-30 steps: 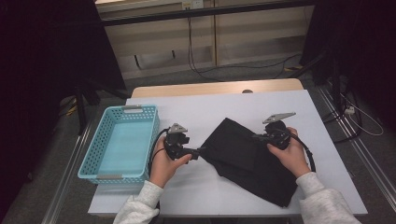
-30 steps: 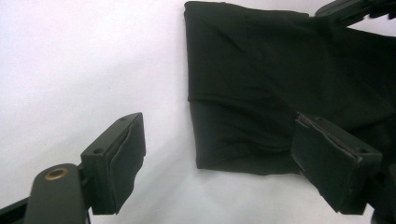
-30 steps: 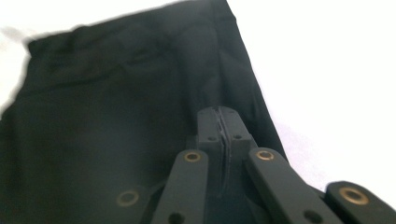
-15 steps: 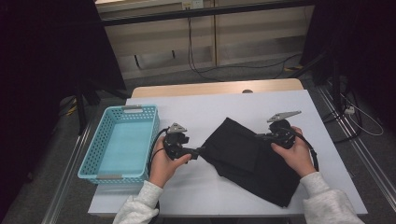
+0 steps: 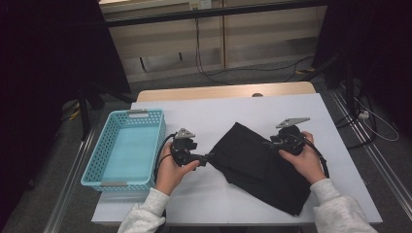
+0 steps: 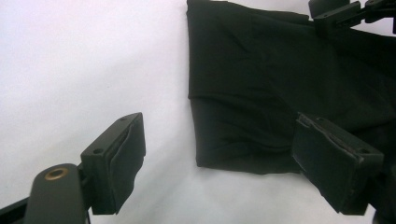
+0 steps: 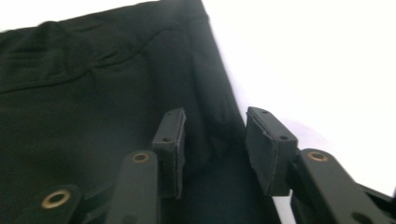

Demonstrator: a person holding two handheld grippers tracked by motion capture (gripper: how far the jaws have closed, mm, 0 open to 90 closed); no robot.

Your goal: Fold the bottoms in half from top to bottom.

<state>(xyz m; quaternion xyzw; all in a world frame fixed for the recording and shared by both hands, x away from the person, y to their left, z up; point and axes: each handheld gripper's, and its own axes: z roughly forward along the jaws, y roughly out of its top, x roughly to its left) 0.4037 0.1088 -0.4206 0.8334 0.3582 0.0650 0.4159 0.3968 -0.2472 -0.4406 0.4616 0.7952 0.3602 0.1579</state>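
A folded black cloth (image 5: 257,167) lies slanted on the white table (image 5: 233,109). My left gripper (image 5: 209,158) lies low at the cloth's left corner. In the left gripper view its jaws (image 6: 219,163) stand wide open, with that corner of the cloth (image 6: 261,93) between them and the pads clear of it. My right gripper (image 5: 270,143) is at the cloth's upper right edge. Its jaws (image 7: 212,144) have just been opening and stand apart, with a raised fold of the cloth (image 7: 93,93) between the pads. The right gripper (image 6: 345,11) also shows far off in the left gripper view.
A light blue plastic basket (image 5: 99,155) with nothing in it stands at the table's left edge, close to my left hand. Bare white tabletop lies behind the cloth and to its right. Cables run over the floor beyond the table.
The right hand has shifted slightly at the cloth's edge. The left hand and the basket have stayed where they were.
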